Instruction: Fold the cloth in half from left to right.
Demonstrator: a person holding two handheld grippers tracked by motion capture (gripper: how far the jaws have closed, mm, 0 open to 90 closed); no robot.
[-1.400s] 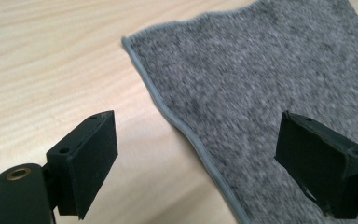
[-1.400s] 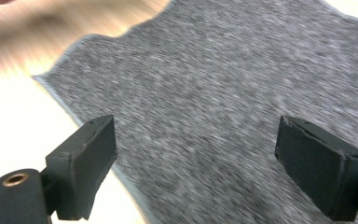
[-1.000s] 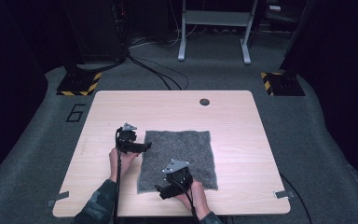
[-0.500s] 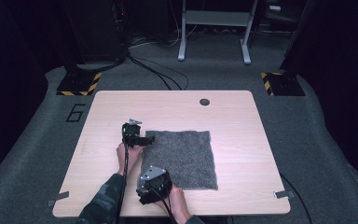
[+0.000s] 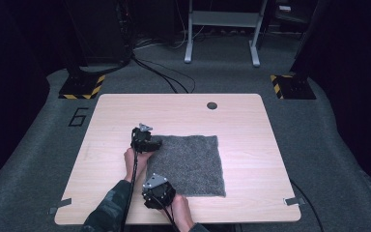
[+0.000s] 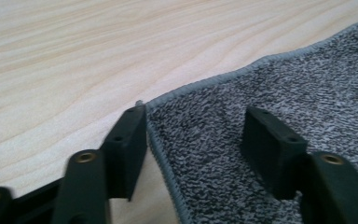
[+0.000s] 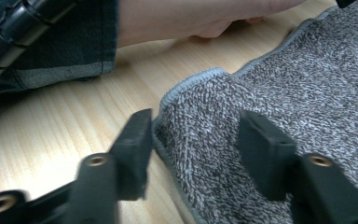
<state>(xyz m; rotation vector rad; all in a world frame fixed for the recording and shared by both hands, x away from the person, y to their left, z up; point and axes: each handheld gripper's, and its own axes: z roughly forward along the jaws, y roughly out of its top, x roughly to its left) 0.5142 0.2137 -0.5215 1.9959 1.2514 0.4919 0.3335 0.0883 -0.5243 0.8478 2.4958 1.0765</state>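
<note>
A grey terry cloth [image 5: 188, 164] lies flat on the wooden table [image 5: 125, 116]. My left gripper [image 5: 157, 143] is at the cloth's far left corner. In the left gripper view its jaws [image 6: 196, 116] straddle that corner of the cloth [image 6: 307, 79], one at the hem and one on the pile; they have just been closing. My right gripper [image 5: 155, 186] is at the near left corner. Its jaws [image 7: 196, 119] have also just been closing, and the cloth [image 7: 307, 84] bulges slightly between them. Neither pair pinches the fabric.
A small dark round grommet [image 5: 211, 105] sits near the table's far edge. The left hand and sleeve [image 7: 191, 18] lie just beyond the right gripper. Bare wood runs left of the cloth [image 6: 74, 56]. Cables and stand feet lie on the floor behind.
My right gripper has moved left along the cloth's near edge to its near left corner. The left gripper has shifted slightly onto the far left corner.
</note>
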